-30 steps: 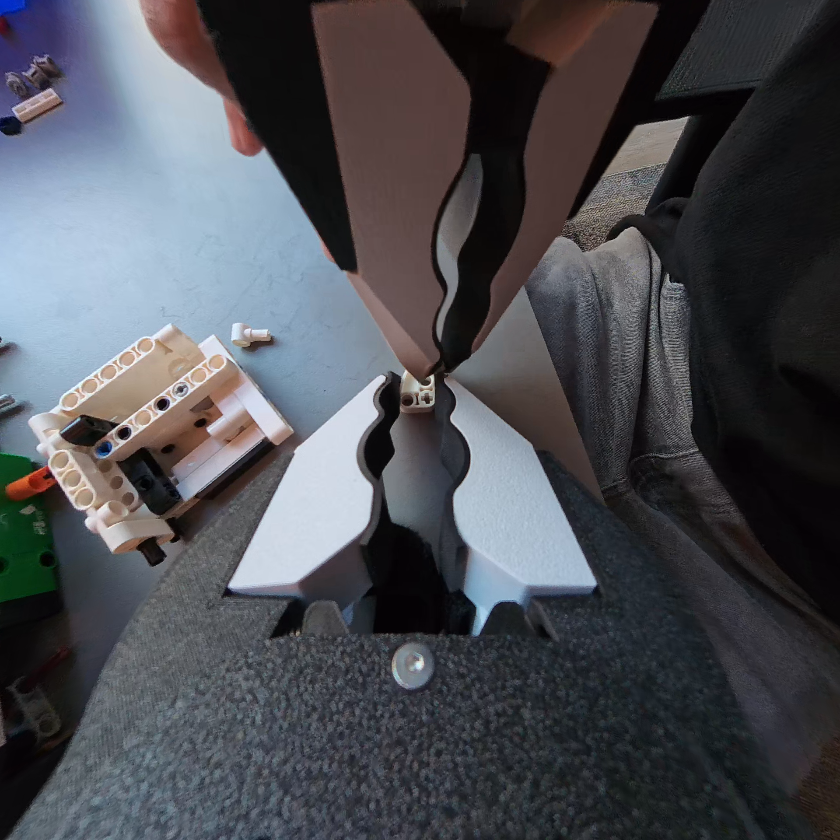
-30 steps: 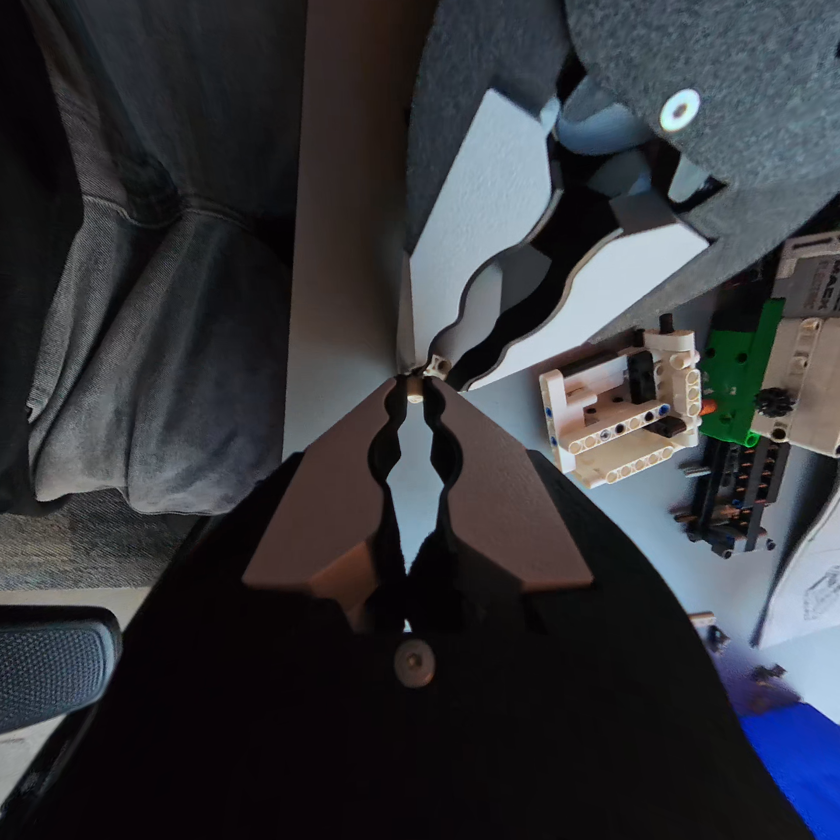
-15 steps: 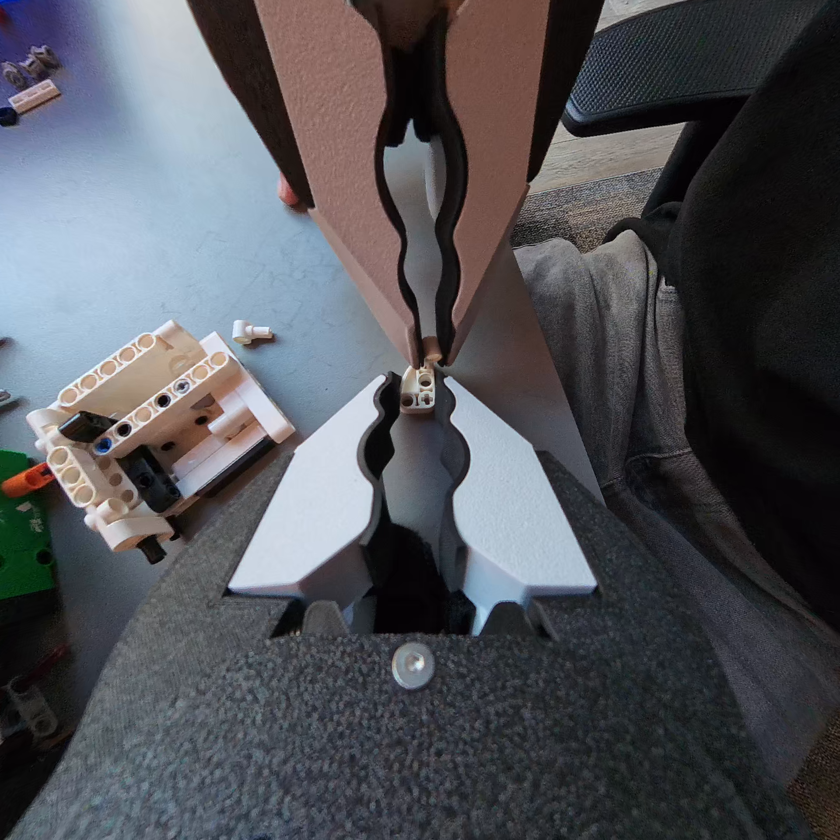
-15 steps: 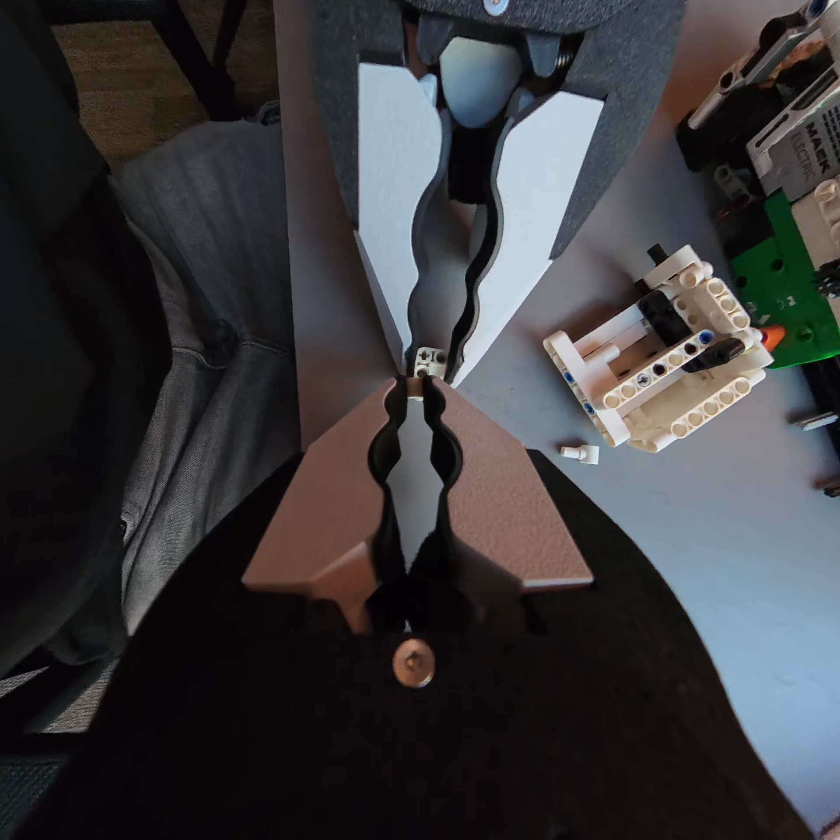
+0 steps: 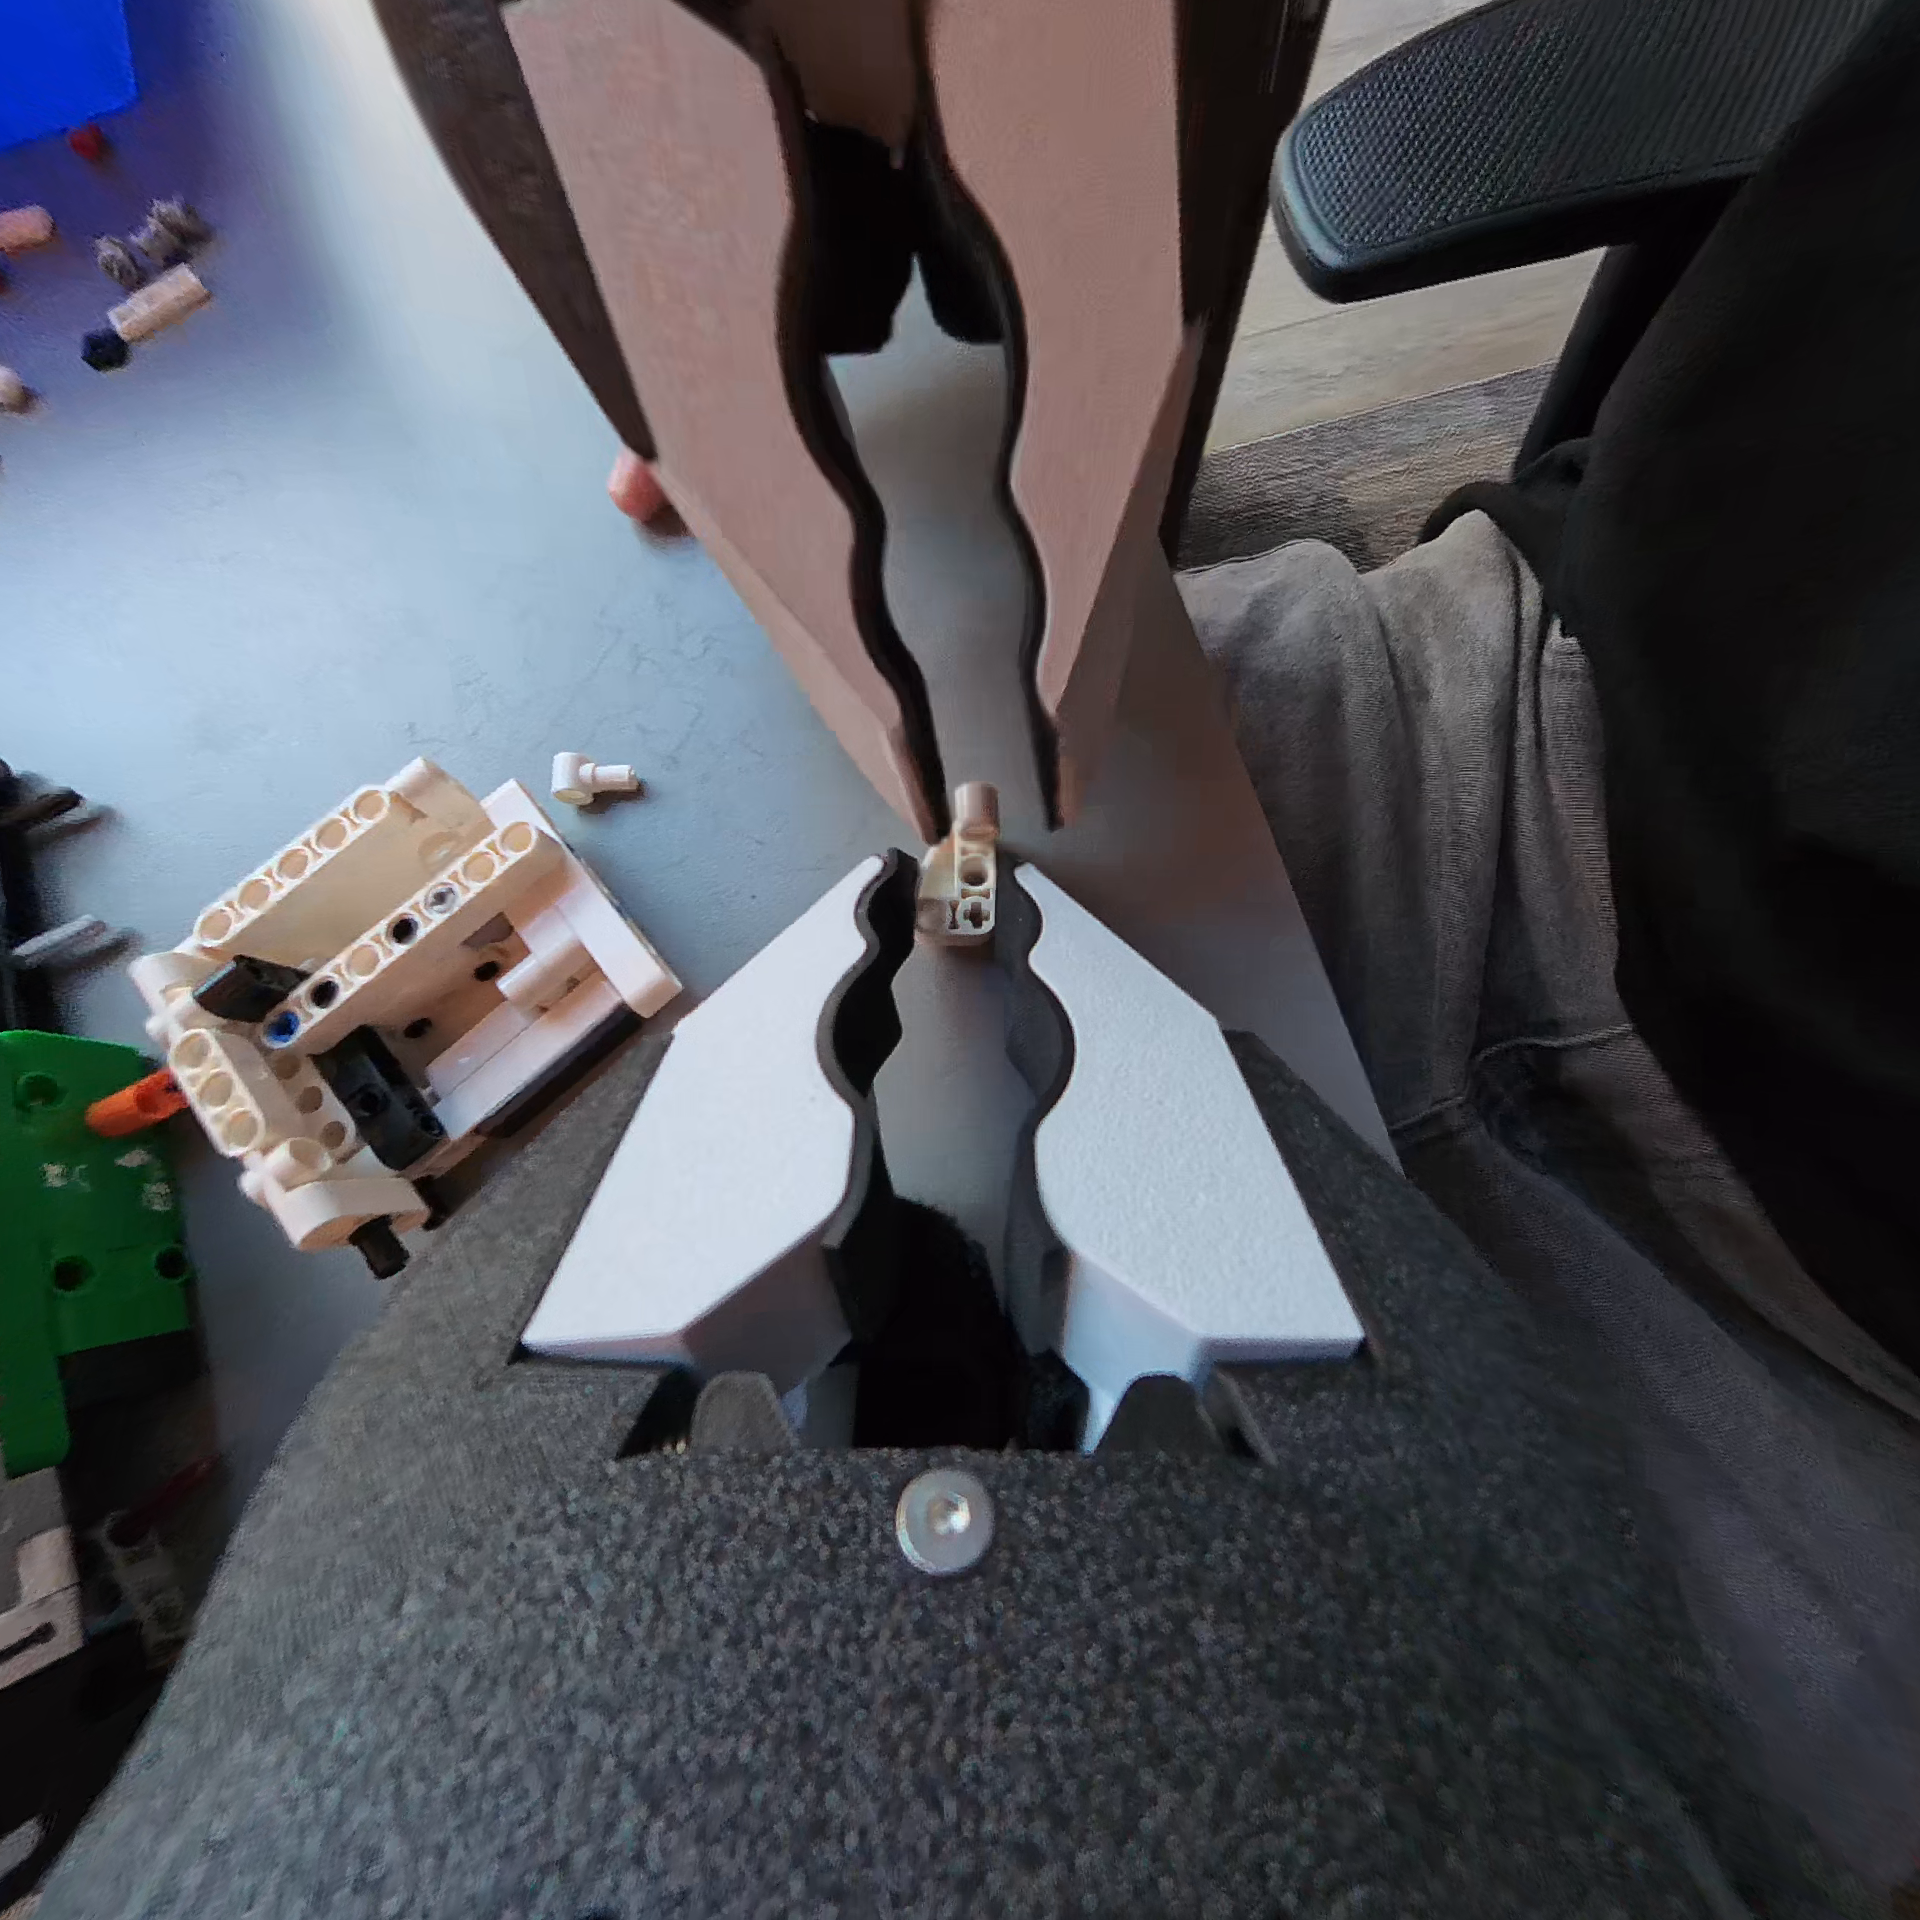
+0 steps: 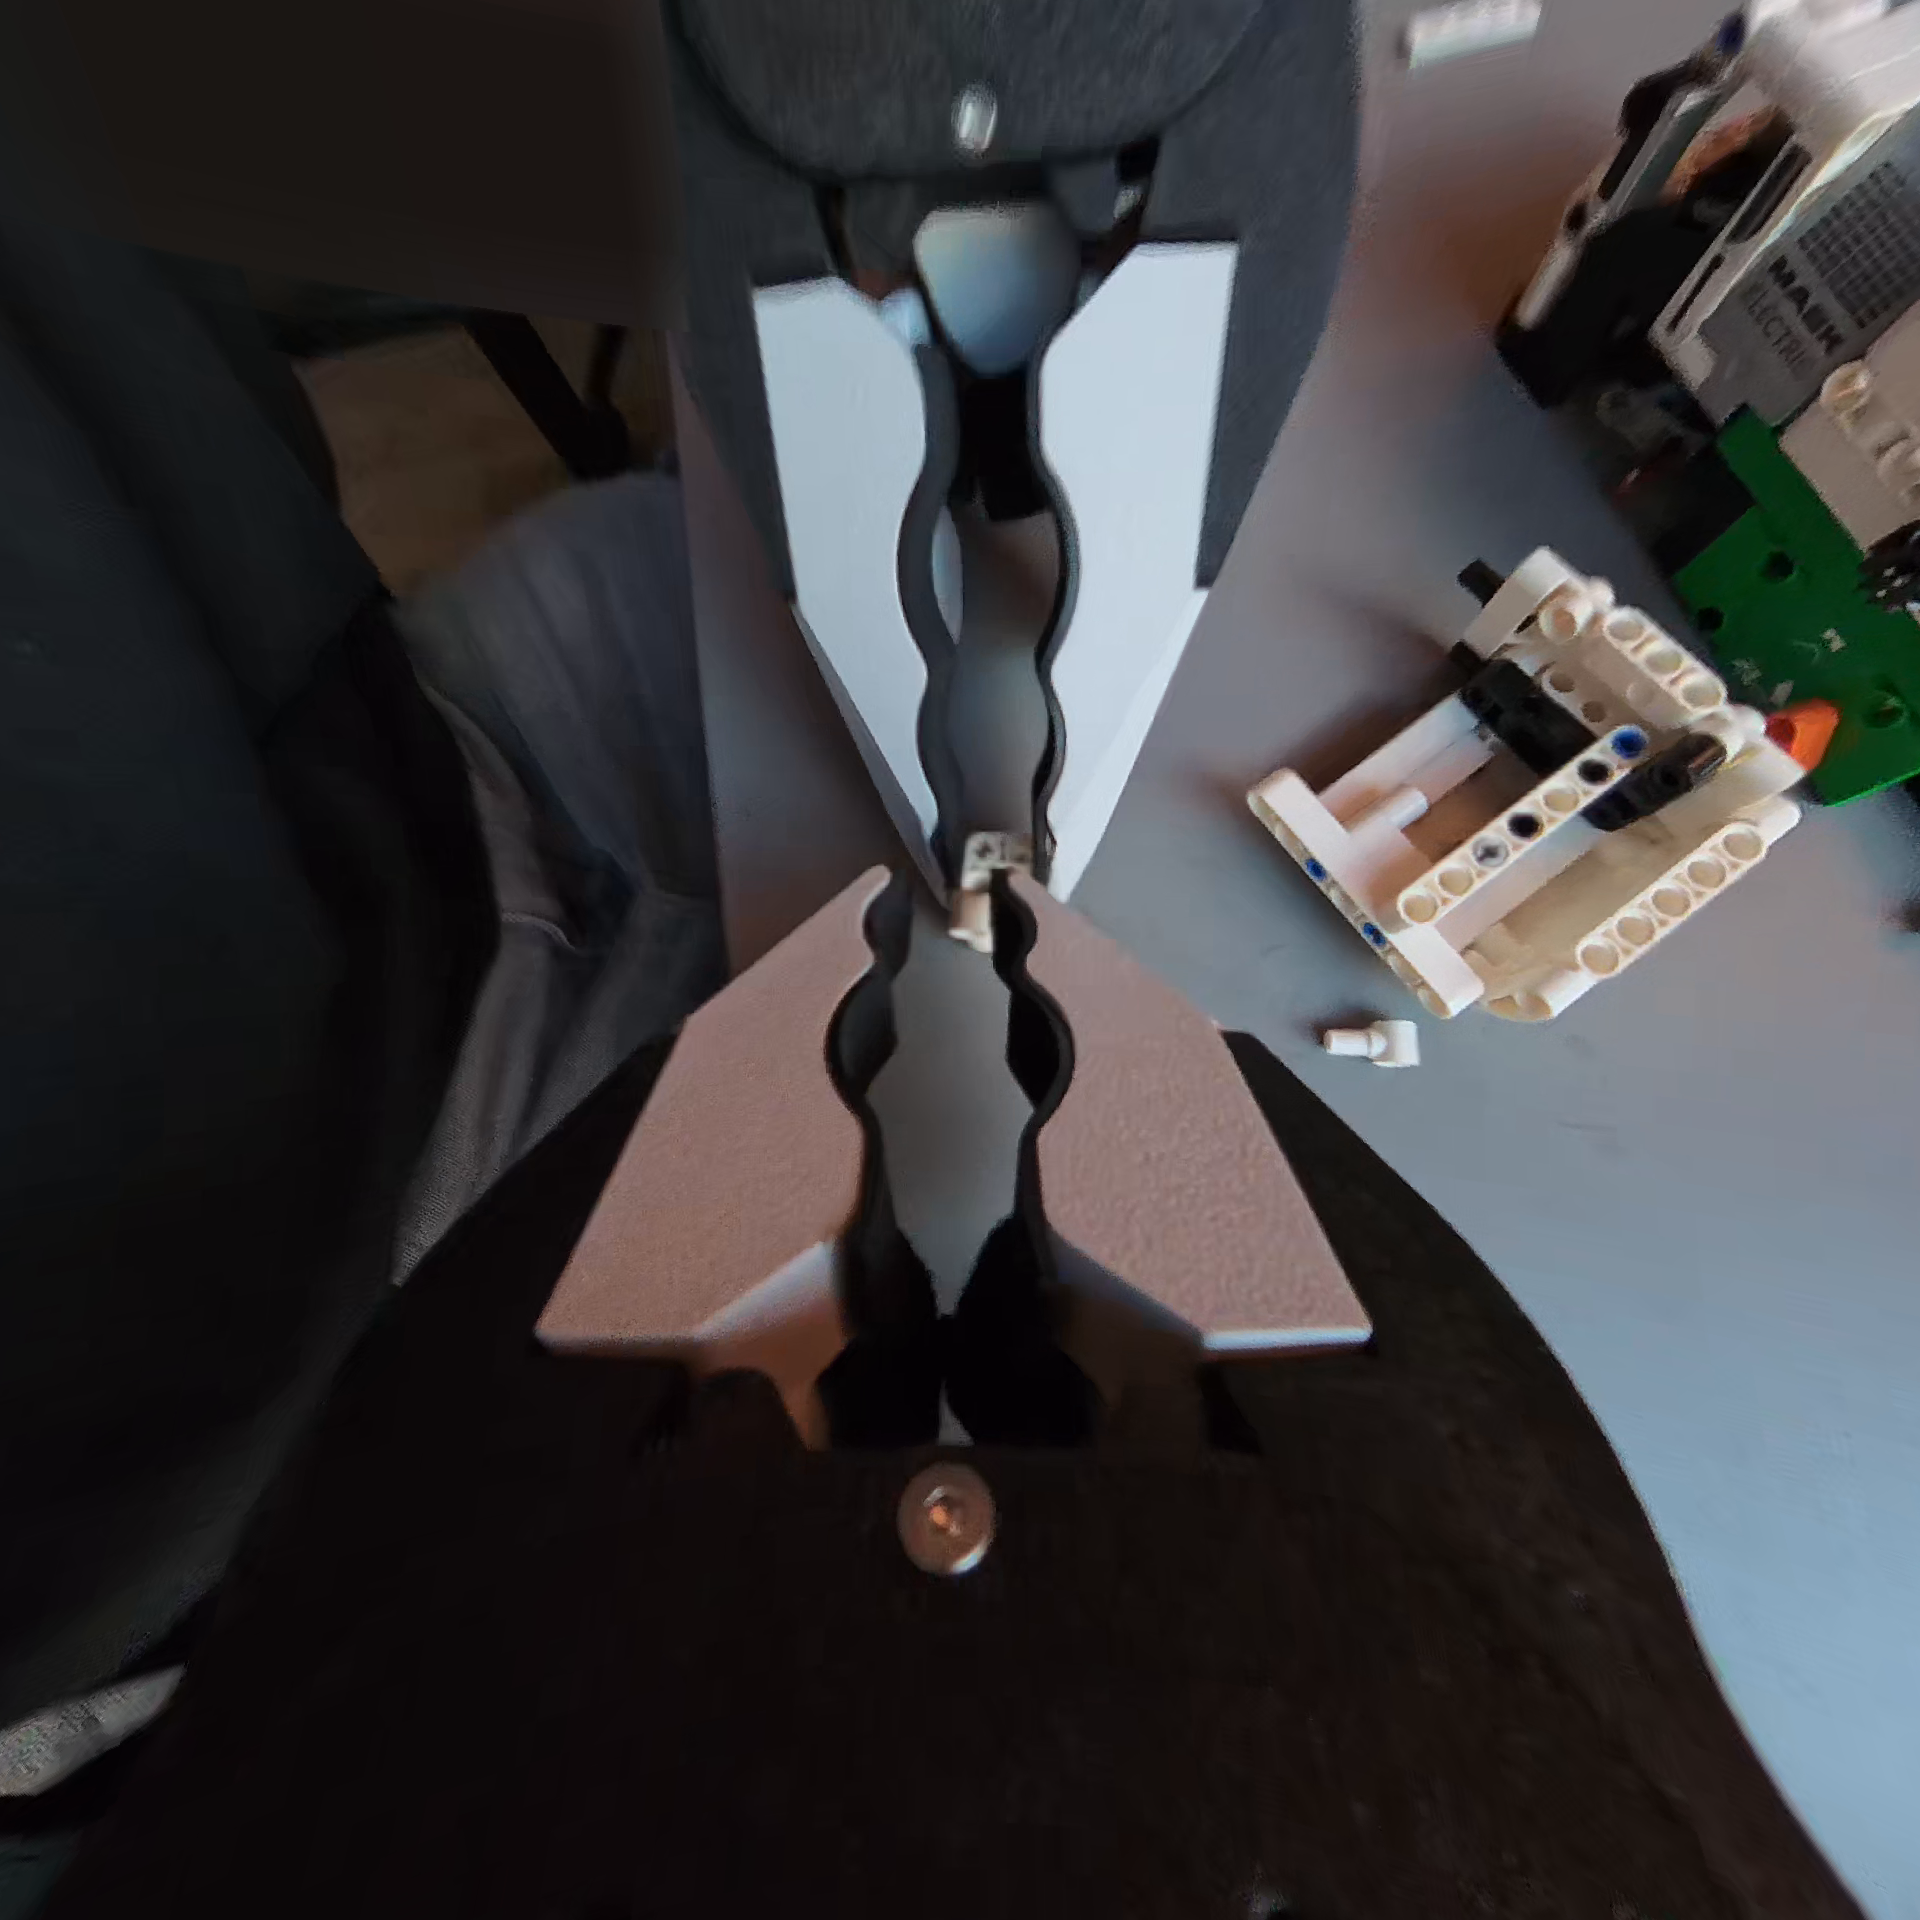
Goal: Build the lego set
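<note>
My left gripper (image 5: 958,883) has white fingers and is shut on a small white connector (image 5: 961,902), held above the table's near edge. A tan pin (image 5: 975,808) sticks out of the connector's far end. My right gripper (image 6: 951,888) has brown fingers and faces the left one tip to tip. Its jaws stand apart around the pin (image 6: 971,920), which lies close to the right-hand finger. The connector (image 6: 995,854) and the left gripper (image 6: 992,878) show in the right wrist view. The right gripper (image 5: 987,821) shows in the left wrist view.
A white beam assembly (image 5: 395,987) (image 6: 1538,831) lies on the grey table, with a small white pin piece (image 5: 592,777) (image 6: 1371,1042) beside it. A green part (image 5: 83,1195) and several loose bits (image 5: 145,301) lie further left. A person's lap (image 5: 1455,831) borders the table edge.
The right gripper's jaws have opened off the tan pin, which stays in the connector. Before that, the right gripper swung round to face the left one squarely. The left gripper held still.
</note>
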